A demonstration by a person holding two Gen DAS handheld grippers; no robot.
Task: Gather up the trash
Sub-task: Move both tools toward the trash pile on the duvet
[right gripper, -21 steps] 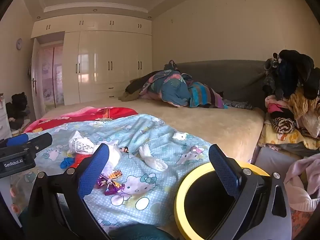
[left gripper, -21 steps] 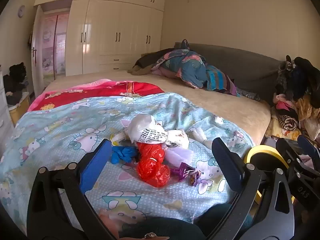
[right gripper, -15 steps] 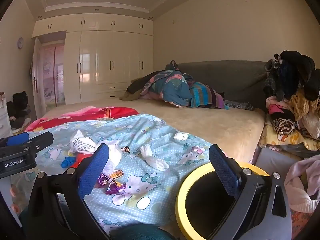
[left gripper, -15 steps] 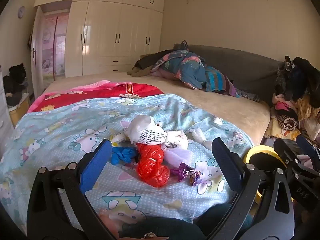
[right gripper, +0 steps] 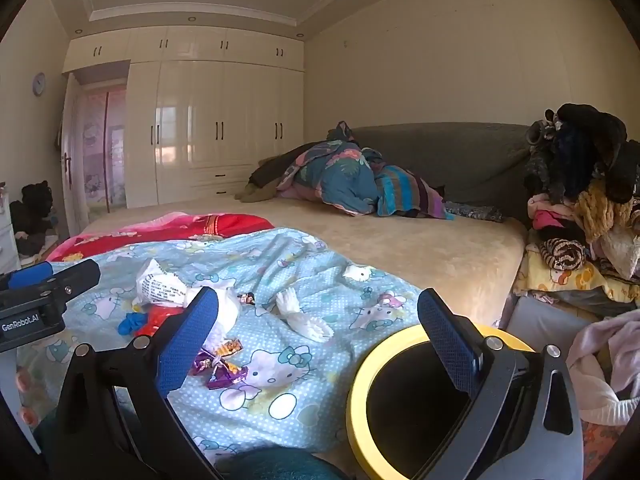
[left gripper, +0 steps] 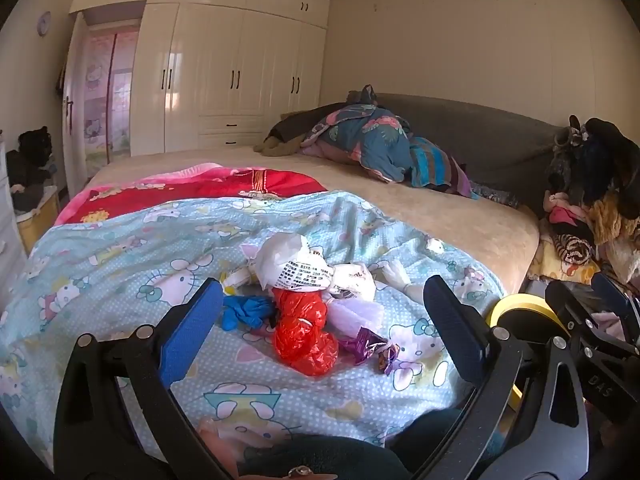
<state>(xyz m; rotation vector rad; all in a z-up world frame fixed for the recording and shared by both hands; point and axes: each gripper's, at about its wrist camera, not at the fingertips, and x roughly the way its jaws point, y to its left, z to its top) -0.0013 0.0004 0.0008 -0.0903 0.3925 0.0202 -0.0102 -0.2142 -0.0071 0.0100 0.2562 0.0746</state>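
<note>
**Both grippers wide over the bed, trash pile ahead**

I read my left gripper (left gripper: 320, 324) as spread wide, nothing between its jaws. Framed in that gap, past the blue pads: the trash heap on the Hello Kitty quilt (left gripper: 120, 248). Red plastic bag (left gripper: 304, 340) sits nearest centre; a white printed bag (left gripper: 296, 266) touches it on the far side; a blue glove (left gripper: 246, 314) lies just beside the left jaw's tip; purple candy wrappers (left gripper: 370, 350) lie toward the right jaw. A white glove (left gripper: 396, 276) rests beyond the right jaw's tip.

My right gripper (right gripper: 318, 328) is likewise parted and holds nothing. The yellow-rimmed bin (right gripper: 360, 392) sits low by its right jaw, which crosses over the rim. The wrappers (right gripper: 220, 364) lie just off the left jaw; the white glove (right gripper: 304, 316) lies between the jaws, further out
</note>
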